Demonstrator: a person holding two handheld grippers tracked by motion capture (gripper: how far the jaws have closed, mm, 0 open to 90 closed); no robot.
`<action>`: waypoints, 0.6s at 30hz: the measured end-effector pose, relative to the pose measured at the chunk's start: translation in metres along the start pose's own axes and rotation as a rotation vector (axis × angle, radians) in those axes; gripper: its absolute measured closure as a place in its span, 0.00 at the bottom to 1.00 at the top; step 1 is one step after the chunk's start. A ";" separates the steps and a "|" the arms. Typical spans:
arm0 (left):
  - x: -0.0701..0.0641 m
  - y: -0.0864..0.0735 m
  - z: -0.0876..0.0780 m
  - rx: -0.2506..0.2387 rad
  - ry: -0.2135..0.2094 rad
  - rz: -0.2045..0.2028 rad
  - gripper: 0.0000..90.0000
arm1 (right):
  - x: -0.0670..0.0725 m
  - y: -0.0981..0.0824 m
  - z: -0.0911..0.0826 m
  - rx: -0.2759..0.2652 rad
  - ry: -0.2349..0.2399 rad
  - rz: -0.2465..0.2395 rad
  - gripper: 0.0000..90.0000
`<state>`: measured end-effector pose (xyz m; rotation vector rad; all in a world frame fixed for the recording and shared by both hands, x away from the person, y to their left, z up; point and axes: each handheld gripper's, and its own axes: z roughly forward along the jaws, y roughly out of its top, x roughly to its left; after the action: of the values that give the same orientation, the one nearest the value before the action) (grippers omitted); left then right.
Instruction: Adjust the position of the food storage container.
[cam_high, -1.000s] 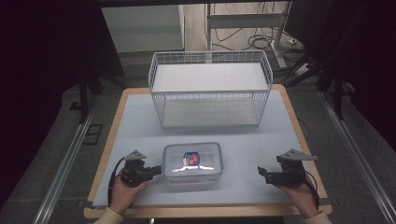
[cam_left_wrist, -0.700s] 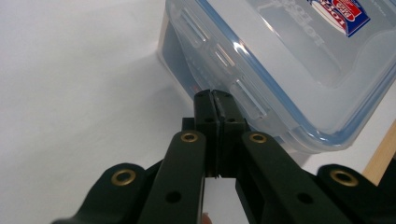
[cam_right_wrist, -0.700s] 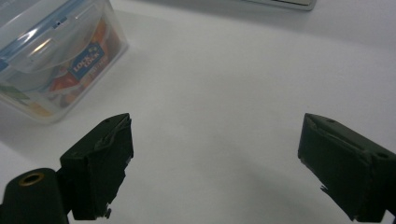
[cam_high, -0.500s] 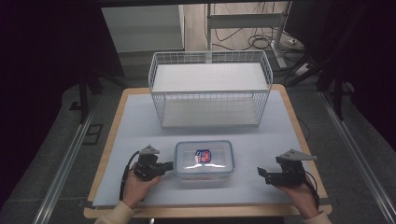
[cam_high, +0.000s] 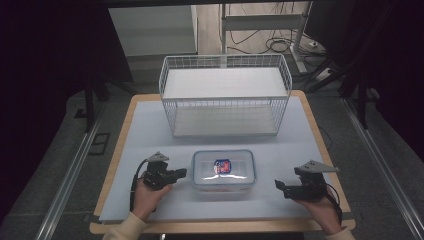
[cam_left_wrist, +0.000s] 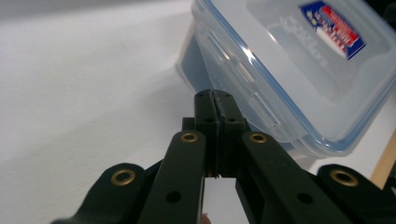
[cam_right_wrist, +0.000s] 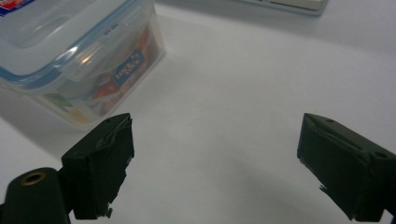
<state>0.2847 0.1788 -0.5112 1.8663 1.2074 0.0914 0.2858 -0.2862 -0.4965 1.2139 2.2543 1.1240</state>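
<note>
A clear plastic container (cam_high: 223, 172) with a blue-rimmed snap lid and a red-and-blue label sits on the white mat, near its front edge. Colourful packets show through its wall in the right gripper view (cam_right_wrist: 70, 51). My left gripper (cam_high: 181, 173) is shut with nothing in it. Its tips lie right at the clasp on the left end of the container (cam_left_wrist: 289, 70), seen from the left gripper (cam_left_wrist: 214, 95). My right gripper (cam_high: 278, 186) rests to the container's right, a short gap away. Its jaws stand wide open over bare mat (cam_right_wrist: 215, 135).
A white wire basket (cam_high: 225, 117) stands behind the container across the back half of the mat. The mat (cam_high: 145, 135) lies on a wooden board (cam_high: 119, 150) with dark floor and metal rails on both sides. Cables and a stand lie beyond the basket.
The left gripper has moved right, staying at the container's left end. The container has slid a little to the right and away. The right gripper has stayed put.
</note>
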 end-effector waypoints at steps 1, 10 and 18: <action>0.001 -0.001 -0.003 -0.006 -0.001 -0.005 1.00 | 0.000 0.000 0.000 -0.003 0.004 -0.003 0.12; 0.004 -0.003 -0.012 -0.044 0.067 -0.028 0.78 | 0.001 0.000 0.001 0.004 0.029 -0.007 0.11; 0.004 0.000 -0.017 -0.064 -0.001 -0.076 0.37 | 0.002 0.002 0.000 -0.033 0.086 0.004 0.09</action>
<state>0.2782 0.1927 -0.5020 1.7629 1.2595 0.0861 0.2858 -0.2845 -0.4948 1.1796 2.2875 1.2324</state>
